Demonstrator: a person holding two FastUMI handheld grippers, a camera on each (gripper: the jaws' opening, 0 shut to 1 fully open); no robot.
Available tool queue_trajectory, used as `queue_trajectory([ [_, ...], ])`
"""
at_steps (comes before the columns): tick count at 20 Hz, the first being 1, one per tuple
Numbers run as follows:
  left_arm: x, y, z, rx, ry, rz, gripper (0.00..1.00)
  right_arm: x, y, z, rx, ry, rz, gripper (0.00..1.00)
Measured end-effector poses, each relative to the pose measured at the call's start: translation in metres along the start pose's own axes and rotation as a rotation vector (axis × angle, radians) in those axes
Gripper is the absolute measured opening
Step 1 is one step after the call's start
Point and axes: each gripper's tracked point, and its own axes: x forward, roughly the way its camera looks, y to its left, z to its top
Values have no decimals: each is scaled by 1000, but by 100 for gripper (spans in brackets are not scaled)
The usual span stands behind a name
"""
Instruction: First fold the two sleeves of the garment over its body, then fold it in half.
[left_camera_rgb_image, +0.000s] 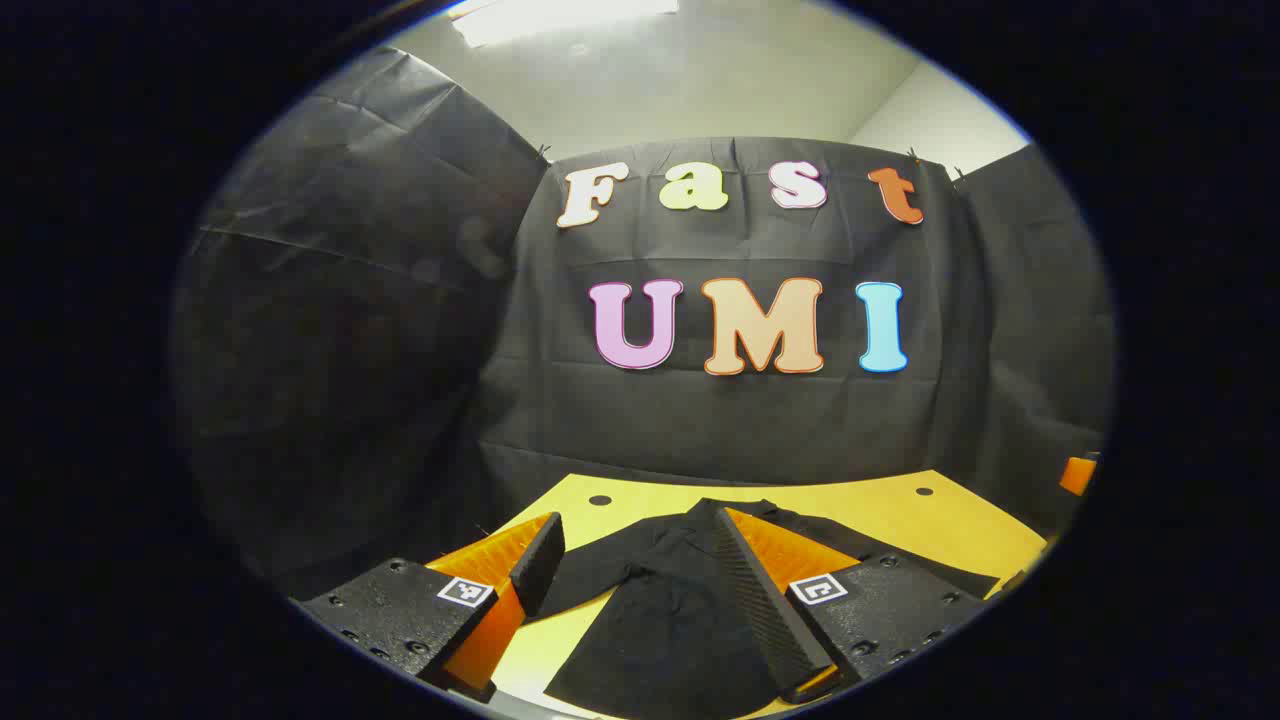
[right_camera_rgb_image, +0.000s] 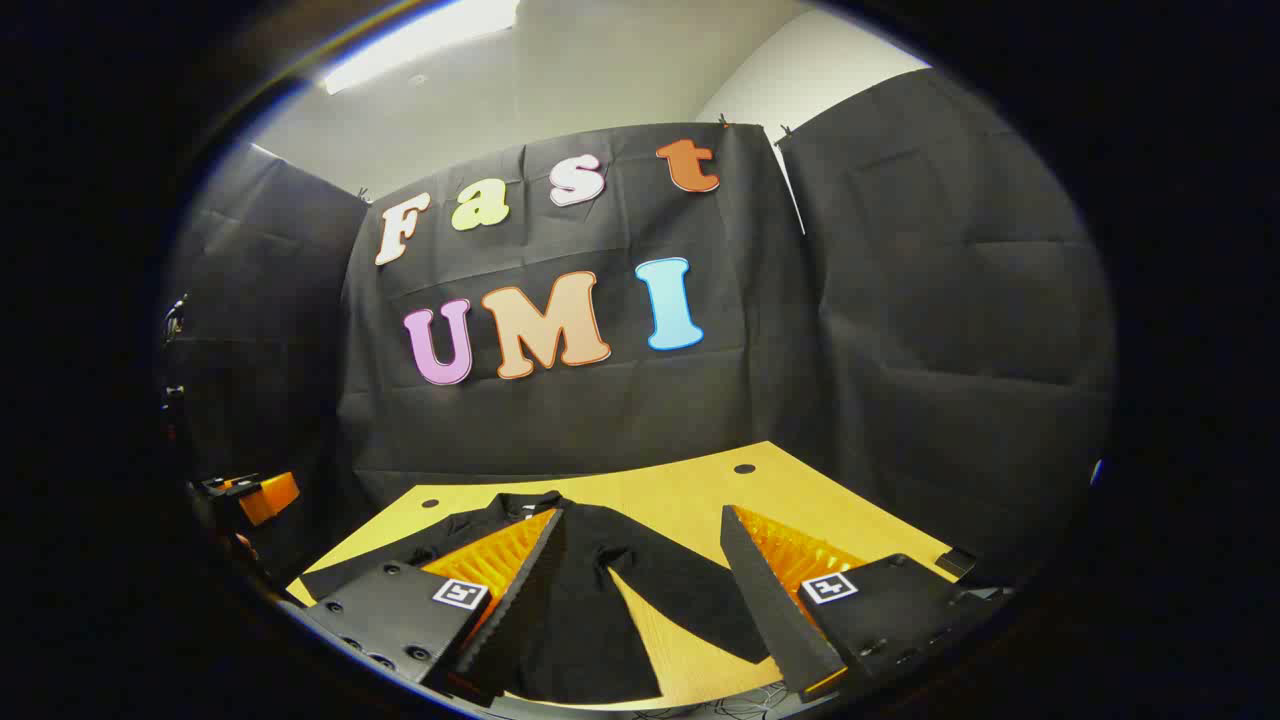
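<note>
A black garment (left_camera_rgb_image: 660, 620) lies flat on the yellow table (left_camera_rgb_image: 900, 510), collar toward the far wall and sleeves spread out to both sides. My left gripper (left_camera_rgb_image: 632, 525) hovers open above its left part, one sleeve (left_camera_rgb_image: 590, 580) showing between the fingers. In the right gripper view the garment (right_camera_rgb_image: 590, 610) lies low and left, and its other sleeve (right_camera_rgb_image: 690, 590) slants out between the fingers of my open right gripper (right_camera_rgb_image: 641, 518). Neither gripper holds any cloth.
The table (right_camera_rgb_image: 700, 480) has small round holes near its far corners (left_camera_rgb_image: 600, 499) (right_camera_rgb_image: 744, 468). Black cloth walls close in the booth on three sides. A small dark object (right_camera_rgb_image: 960, 560) sits at the table's right edge.
</note>
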Motion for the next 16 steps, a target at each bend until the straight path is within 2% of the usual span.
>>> queue_trajectory([
  [3, -7, 13, -12, -1, 33, 22, 92, 2, -4, -8, -16, 12, -16, 94],
  [4, -9, 18, -16, -6, 42, 33, 92, 3, -5, -12, -15, 18, -18, 97],
  [5, -10, 24, -19, -8, 51, 46, 92, 4, -4, -12, -12, 23, -16, 94],
  [6, -10, 31, -22, -10, 58, 63, 92, 4, -4, -14, -11, 26, -14, 98],
  [9, -10, 43, -22, -18, 63, 98, 92, 6, -1, -15, -19, 29, -12, 94],
  [11, -9, 45, -23, -23, 62, 106, 92, 7, 0, -15, -30, 27, -11, 98],
  [14, -9, 46, -28, -24, 71, 103, 93, 10, 1, -20, -42, 36, -3, 94],
  [15, -9, 45, -28, -23, 74, 104, 93, 11, 1, -20, -44, 38, -2, 97],
  [16, -9, 46, -29, -22, 77, 107, 92, 12, 0, -21, -43, 39, 1, 94],
])
